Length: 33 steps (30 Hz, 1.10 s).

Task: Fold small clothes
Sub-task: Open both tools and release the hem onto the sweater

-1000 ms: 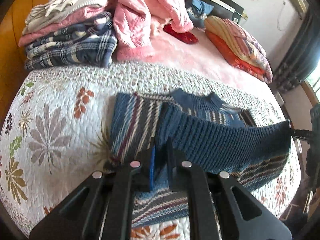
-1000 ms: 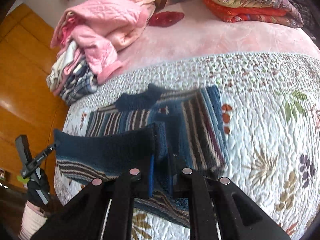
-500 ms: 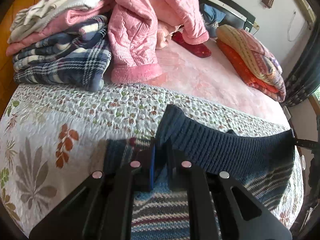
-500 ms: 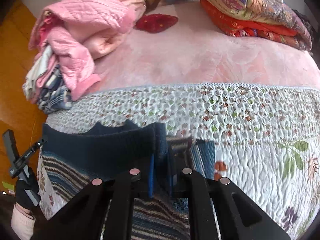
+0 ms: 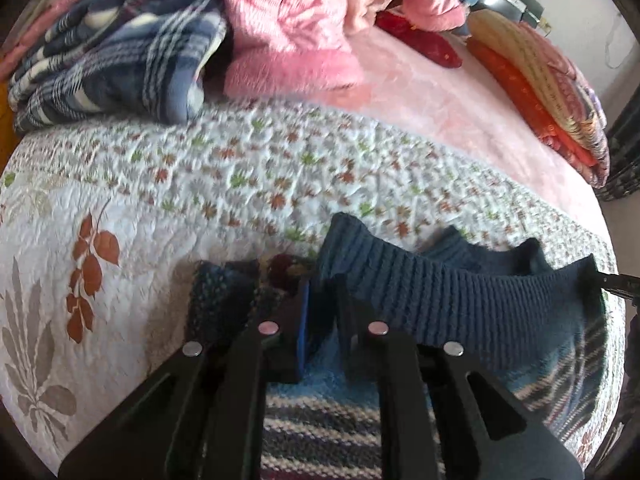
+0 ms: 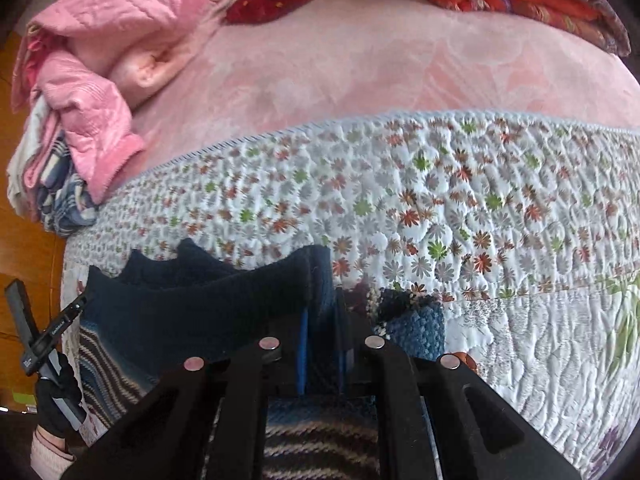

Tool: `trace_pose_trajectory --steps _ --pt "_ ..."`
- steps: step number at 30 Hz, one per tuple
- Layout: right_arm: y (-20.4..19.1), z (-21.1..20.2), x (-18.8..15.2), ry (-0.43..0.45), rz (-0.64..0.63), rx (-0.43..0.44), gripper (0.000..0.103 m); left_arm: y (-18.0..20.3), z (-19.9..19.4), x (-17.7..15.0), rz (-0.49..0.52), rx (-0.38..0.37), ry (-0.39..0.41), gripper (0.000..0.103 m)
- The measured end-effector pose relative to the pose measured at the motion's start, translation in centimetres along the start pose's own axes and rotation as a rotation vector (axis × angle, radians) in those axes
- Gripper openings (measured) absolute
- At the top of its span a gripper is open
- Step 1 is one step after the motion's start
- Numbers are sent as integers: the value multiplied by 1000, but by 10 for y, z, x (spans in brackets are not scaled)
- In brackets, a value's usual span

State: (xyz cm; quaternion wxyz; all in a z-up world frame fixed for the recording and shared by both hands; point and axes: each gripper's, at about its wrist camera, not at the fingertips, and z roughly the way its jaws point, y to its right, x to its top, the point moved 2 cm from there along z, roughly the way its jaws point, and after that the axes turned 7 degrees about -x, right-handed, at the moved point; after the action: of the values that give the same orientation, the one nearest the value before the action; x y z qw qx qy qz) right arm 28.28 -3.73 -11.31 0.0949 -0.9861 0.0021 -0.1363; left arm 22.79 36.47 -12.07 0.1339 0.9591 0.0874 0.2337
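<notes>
1. Gripping the sweater by its ribbed hem at lower centre of the left view, the left gripper holds it over the quilt; plaid blankets sit upper left.
2. Pinching the same hem at lower centre of the right view, the right gripper is clamped on the sweater; a gloved hand shows lower left.

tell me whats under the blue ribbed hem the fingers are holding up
Under the lifted ribbed hem lies the striped body of the same sweater, resting on the floral quilt. The sweater's collar and upper part are mostly hidden behind the raised hem.
</notes>
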Motion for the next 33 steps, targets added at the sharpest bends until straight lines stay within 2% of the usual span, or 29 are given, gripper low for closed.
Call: trace_pose_trajectory --steps 5,7,9,14,18,21,23,25,31,32,33 --pt "2 19 -7 -34 1 -36 13 -4 5 -6 -18 0 1 17" --pt "5 20 -10 -37 14 -38 15 -3 2 -7 -20 8 -10 21" --pt "7 14 -12 -39 34 -28 27 -4 -6 -8 -32 25 -16 29" --pt "20 -36 -27 13 52 -25 44 -9 -47 -16 -62 28 9 36" --pt "30 -78 -65 7 47 2 48 -2 -85 -37 -71 15 -19 42" --pt "33 -92 -100 -27 36 -5 51 7 -109 -62 -72 -8 -65 50" --pt "39 -95 -120 -43 34 7 52 13 -117 -74 -67 -34 -74 59" --pt "43 -88 -140 -72 31 -18 52 17 -127 -91 -52 -29 -67 66" --pt "56 -60 -168 -152 41 -21 51 16 -121 -125 -72 1 -126 72" --pt "57 -55 -170 -167 40 -24 41 15 -118 -126 -74 4 -129 72" --pt "58 -50 -172 -179 39 -27 24 14 -114 -128 -74 17 -128 72"
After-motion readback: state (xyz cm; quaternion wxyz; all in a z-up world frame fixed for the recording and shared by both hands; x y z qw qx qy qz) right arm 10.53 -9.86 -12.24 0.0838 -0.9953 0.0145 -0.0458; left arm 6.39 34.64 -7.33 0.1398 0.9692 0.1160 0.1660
